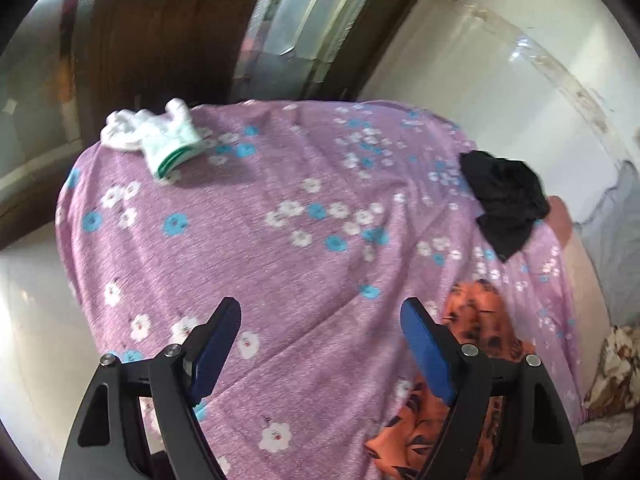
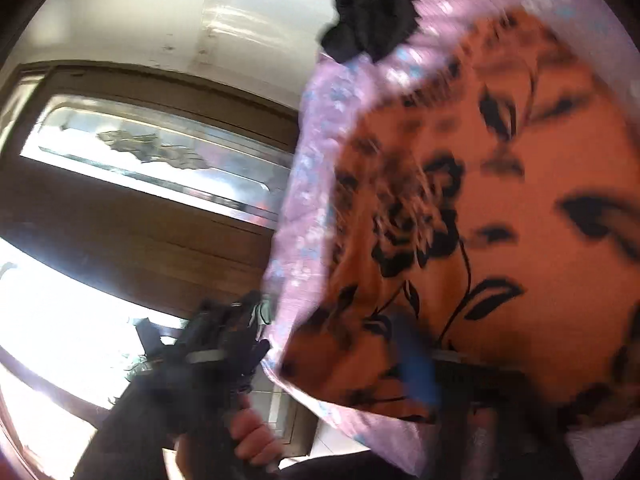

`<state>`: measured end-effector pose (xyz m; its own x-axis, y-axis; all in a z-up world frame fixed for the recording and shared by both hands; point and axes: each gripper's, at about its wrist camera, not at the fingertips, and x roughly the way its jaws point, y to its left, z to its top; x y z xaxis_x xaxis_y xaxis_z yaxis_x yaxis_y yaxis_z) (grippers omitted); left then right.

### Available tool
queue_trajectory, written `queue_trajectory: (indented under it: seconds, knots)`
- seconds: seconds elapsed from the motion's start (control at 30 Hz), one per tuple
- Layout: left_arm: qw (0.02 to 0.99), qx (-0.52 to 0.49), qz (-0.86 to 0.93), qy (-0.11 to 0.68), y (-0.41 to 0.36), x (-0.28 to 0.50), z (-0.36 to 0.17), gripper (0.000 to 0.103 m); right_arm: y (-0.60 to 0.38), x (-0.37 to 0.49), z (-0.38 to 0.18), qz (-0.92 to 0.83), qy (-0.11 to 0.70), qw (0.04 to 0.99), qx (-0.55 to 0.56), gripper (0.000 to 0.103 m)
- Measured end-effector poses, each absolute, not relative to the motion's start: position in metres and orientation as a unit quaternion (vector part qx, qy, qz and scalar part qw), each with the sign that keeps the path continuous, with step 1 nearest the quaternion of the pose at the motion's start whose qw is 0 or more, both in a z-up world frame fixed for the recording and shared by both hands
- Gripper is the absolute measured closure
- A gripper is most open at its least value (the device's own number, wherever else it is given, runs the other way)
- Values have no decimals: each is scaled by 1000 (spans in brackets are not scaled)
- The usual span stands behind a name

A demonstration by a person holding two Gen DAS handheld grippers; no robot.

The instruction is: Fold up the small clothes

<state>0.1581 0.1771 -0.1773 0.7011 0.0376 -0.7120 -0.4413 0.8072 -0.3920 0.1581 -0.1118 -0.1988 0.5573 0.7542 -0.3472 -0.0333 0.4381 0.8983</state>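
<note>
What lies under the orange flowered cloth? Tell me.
The orange flowered cloth lies on the purple floral sheet, which shows around its edges. What the sheet itself covers cannot be seen, nor can anything tucked beneath the cloth's middle.

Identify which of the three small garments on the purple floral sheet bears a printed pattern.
The orange cloth with black flowers; the crumpled black garment and the white glove with green cuff stripes carry no print.

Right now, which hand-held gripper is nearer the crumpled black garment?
Right. The right hand-held gripper sits at the orange flowered cloth beside the crumpled black garment; the left hand-held gripper hovers farther back.
</note>
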Motion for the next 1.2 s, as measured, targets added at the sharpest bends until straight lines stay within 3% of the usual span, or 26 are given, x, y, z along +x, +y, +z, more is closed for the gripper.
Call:
queue_trajectory:
  seconds: [0.2,0.27,0.33,0.47,0.53,0.77,0.93,1.07,1.2]
  knots:
    - [908,-255,38,331,144,157,-159,20,-164,150,-164,197,334,813,434,27]
    - [912,-216,21,349,122,161,-161,20,-184,156,-175,156,341,814,445,48]
    - [908,-187,13,375,102,167,-170,20,-199,168,-197,129,367,796,464,53]
    - [867,-56,85,488,68,193,-214,21,-202,195,-250,94,441,769,453,81]
    - [847,-65,93,519,69,200,-232,21,-198,199,-251,90,446,776,437,81]
    - [851,-62,103,512,66,204,-230,20,-187,232,-206,74,431,822,365,77]
    - [858,-46,105,501,57,199,-229,20,-192,277,-252,42,492,783,378,77]
    - [861,-44,109,494,57,200,-231,20,-184,296,-238,41,513,787,339,75]
    - [860,-51,114,495,58,202,-232,19,-158,307,-209,117,470,812,326,75]
